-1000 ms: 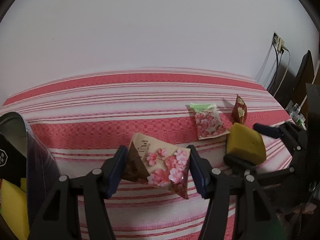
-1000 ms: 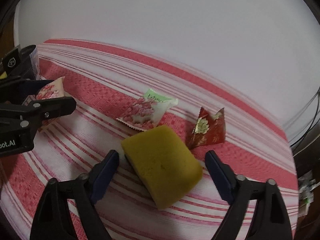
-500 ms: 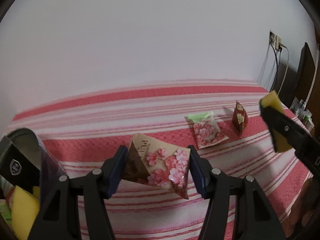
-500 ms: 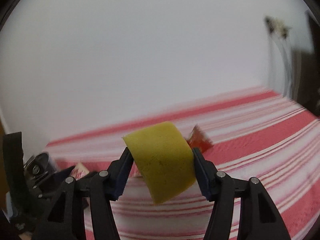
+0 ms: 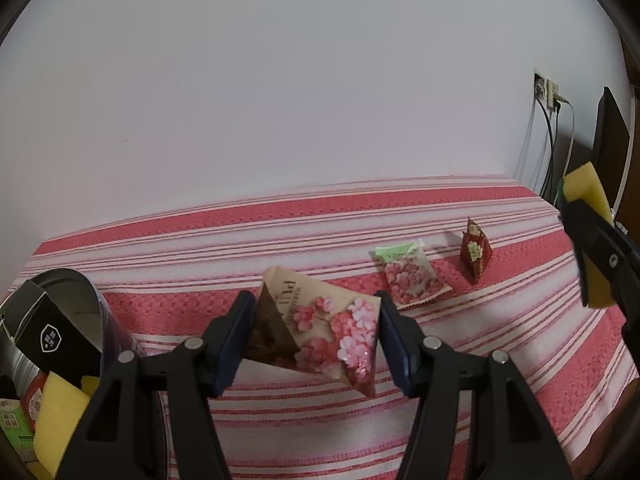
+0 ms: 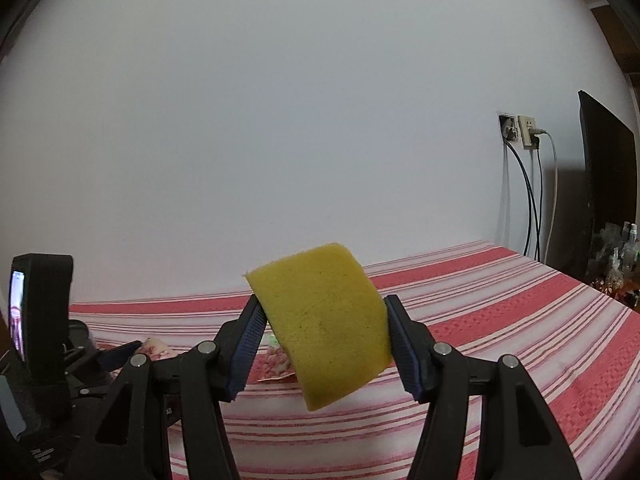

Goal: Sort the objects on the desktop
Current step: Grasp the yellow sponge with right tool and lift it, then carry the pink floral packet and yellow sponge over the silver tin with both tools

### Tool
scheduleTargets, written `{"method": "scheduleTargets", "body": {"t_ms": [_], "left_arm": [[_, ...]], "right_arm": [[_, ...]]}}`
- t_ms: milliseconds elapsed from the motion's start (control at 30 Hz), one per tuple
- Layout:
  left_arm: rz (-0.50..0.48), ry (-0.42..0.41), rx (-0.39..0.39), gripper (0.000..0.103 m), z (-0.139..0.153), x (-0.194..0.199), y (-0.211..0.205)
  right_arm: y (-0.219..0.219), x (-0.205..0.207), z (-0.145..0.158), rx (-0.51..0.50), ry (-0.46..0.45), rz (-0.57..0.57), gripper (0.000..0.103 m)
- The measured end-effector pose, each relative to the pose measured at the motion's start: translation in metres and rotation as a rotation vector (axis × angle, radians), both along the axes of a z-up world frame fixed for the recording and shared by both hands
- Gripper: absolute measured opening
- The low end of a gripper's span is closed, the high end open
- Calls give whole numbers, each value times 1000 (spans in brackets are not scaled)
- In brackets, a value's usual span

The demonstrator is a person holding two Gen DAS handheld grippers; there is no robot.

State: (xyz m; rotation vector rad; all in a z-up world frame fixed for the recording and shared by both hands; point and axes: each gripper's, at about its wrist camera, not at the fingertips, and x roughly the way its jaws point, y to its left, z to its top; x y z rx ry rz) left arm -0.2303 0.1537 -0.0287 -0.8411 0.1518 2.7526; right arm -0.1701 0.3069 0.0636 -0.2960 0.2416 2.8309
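My left gripper (image 5: 316, 336) is shut on a brown triangular snack packet with pink blossoms (image 5: 320, 332) and holds it above the red-striped tablecloth (image 5: 200, 248). My right gripper (image 6: 322, 344) is shut on a yellow sponge (image 6: 324, 320), lifted well above the table; the sponge also shows at the right edge of the left wrist view (image 5: 588, 196). A green-topped blossom sachet (image 5: 408, 276) and a dark red triangular packet (image 5: 474, 248) lie on the cloth to the right.
A metal tin (image 5: 60, 312) at the left holds a black box, a yellow sponge and small packets. A wall socket with cables (image 6: 524, 136) and a dark monitor (image 6: 608, 184) stand at the right. The left gripper's body (image 6: 40, 340) sits at the left of the right wrist view.
My right gripper closed on the yellow sponge and lifted it off the table, swinging up. My left gripper rose slightly with the blossom packet still in it.
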Motion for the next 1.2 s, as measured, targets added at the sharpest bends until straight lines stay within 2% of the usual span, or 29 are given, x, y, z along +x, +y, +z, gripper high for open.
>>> {"method": "scheduleTargets", "body": {"t_ms": [200, 367, 933, 1200], "left_arm": [[-11, 21, -22, 60, -2, 8, 3], [-5, 31, -6, 60, -1, 11, -3], [18, 58, 3, 60, 1, 26, -16], [42, 52, 49, 60, 2, 33, -32]], "right_arm": [[-11, -4, -7, 8, -7, 6, 62], [-8, -6, -8, 12, 22, -2, 62], [-24, 0, -9, 14, 36, 25, 62], [-31, 8, -11, 1, 38, 40, 62]]}}
